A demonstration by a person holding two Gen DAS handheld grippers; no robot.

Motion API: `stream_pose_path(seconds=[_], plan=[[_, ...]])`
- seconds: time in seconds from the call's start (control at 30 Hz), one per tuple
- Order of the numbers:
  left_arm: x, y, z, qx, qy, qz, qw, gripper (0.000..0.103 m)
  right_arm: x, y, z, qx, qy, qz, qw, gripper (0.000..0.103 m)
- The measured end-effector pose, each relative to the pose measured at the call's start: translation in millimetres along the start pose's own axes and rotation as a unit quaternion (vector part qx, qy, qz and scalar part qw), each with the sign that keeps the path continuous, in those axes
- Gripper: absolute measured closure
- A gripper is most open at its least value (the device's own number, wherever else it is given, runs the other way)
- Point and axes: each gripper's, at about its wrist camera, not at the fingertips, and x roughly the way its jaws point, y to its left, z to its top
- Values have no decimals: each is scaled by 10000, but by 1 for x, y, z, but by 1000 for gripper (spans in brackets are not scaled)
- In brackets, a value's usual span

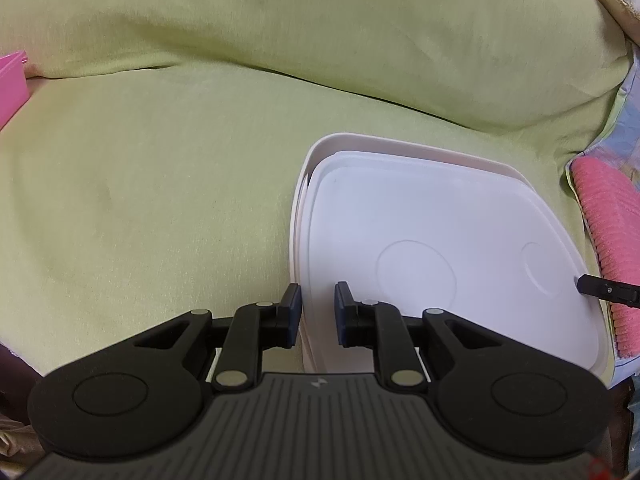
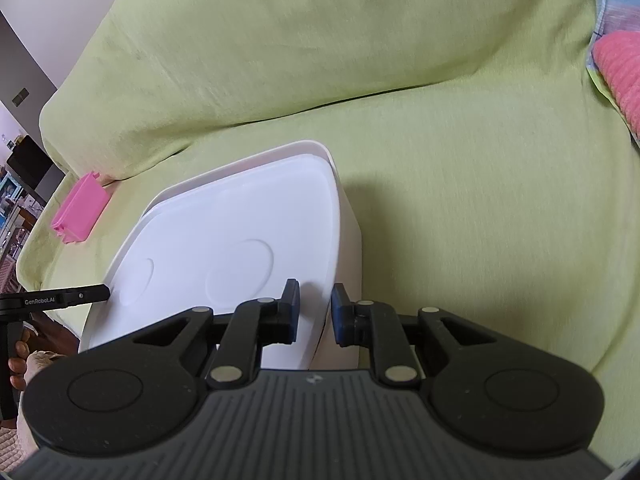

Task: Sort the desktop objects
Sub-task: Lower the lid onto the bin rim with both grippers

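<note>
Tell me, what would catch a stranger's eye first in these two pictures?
A big white lidded box sits on a sofa draped in a light green cover. The left gripper straddles its left rim and the right gripper its right rim, each with a gap between its fingers. A small pink box lies at the sofa's left end, and a pink knitted cushion at the right.

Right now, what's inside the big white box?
I can't see inside. A white lid lies over the white box and hides whatever it holds. The box sits on a green sofa cover, with both grippers at its near edges.
</note>
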Motion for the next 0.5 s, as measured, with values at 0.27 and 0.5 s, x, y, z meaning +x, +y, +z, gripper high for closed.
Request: stream_pose_path(seconds=[0.27, 0.5], plan=[[1, -8, 0, -9, 11, 67, 10000, 84, 3, 1, -2, 18, 27, -56, 10000, 88], [-3, -16, -1, -8, -6, 100, 9999, 84, 5, 4, -2, 3, 59, -93, 9999, 82]])
